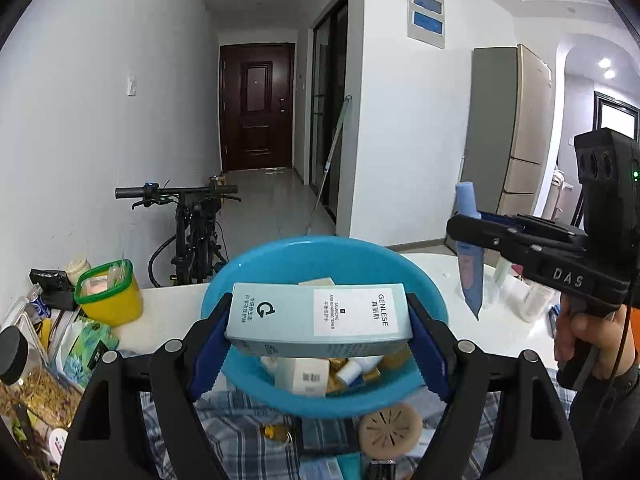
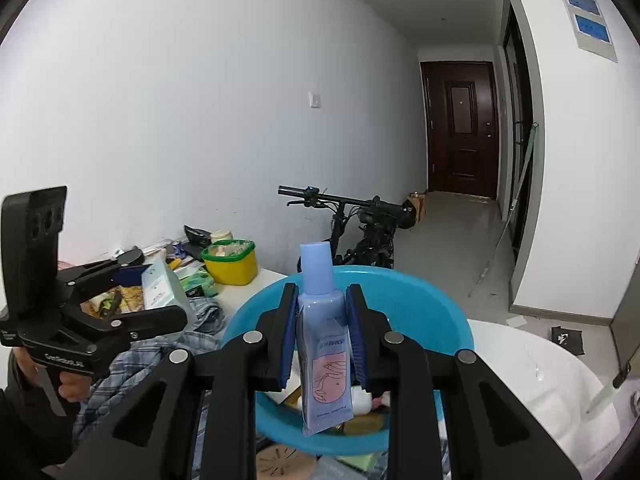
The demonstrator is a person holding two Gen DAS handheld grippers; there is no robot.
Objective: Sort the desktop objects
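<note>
On the left, the left gripper clamped a pale toner box crosswise over the blue basin. To its right, the right gripper, jaws nearly closed, pinched a blue tube upright above the same basin. Both looked mid-carry; next comes choosing each item's spot and releasing.

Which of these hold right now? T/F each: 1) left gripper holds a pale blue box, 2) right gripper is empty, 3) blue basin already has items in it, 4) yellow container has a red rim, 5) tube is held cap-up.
1) The left gripper holds a pale blue box. True.
2) The right gripper is empty. False: it is shut on a blue tube.
3) The blue basin already has items in it. True: small boxes and bottles lie inside.
4) The yellow container has a red rim. False: the rim is green.
5) The tube is held cap-up. True.
</note>
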